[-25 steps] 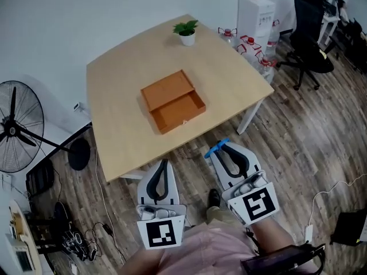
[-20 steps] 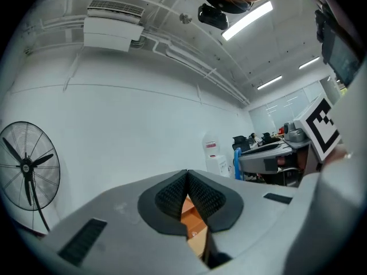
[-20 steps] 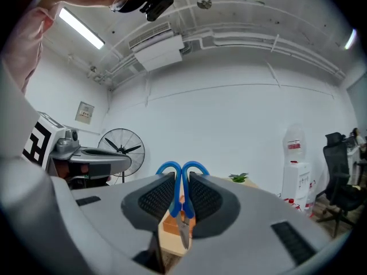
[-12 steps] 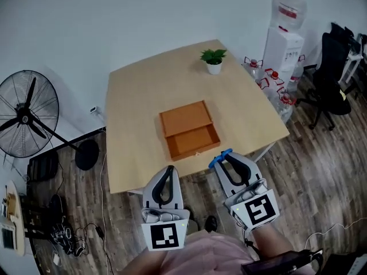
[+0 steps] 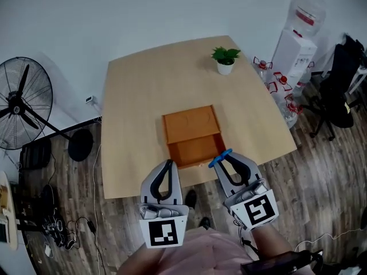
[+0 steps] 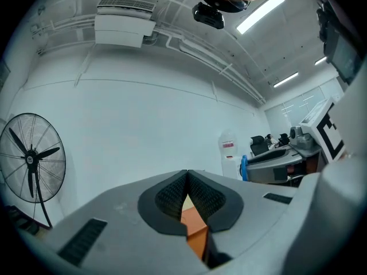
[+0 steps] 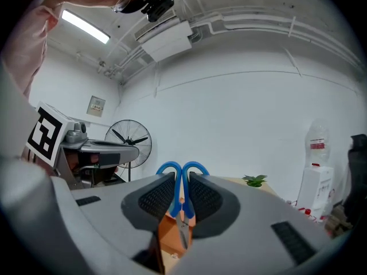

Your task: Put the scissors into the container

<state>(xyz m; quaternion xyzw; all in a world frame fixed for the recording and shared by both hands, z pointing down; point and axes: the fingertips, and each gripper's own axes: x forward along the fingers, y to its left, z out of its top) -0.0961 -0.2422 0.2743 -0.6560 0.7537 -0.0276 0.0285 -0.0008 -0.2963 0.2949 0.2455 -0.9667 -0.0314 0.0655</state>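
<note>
Right gripper (image 5: 225,156): lower centre-right of the head view, jaws closed down on scissors (image 5: 219,158). In the right gripper view (image 7: 182,195), blue handles of the scissors (image 7: 178,195) pinched between the two dark ribbed pads, handle loops sticking up above the jaws, metal blades pointing down below them.

Left gripper (image 5: 167,164): lower centre-left of the head view, just beside the right one. In the left gripper view (image 6: 187,179), pad tips pressed together, nothing between them.

Scissors: clear of the container, at the near edge of the tabletop (image 5: 143,107), lying in the head view across the near right corner of the open tray. Height above it not readable.

Container (image 5: 190,125): orange wooden box at centre frame, shallow tray slid out toward the bottom of the head view. Orange also seen through the gap below the jaws in the right gripper view (image 7: 166,228) and the left gripper view (image 6: 195,222).

Potted plant (image 5: 225,59): upper right part of the tabletop, well apart from the container.

Standing fan (image 5: 20,102): left edge of the frame, on wood floor.

Water dispenser (image 5: 298,39): upper right, bottles (image 5: 275,79) beside its base.

Black office chair (image 5: 344,90): right edge.
</note>
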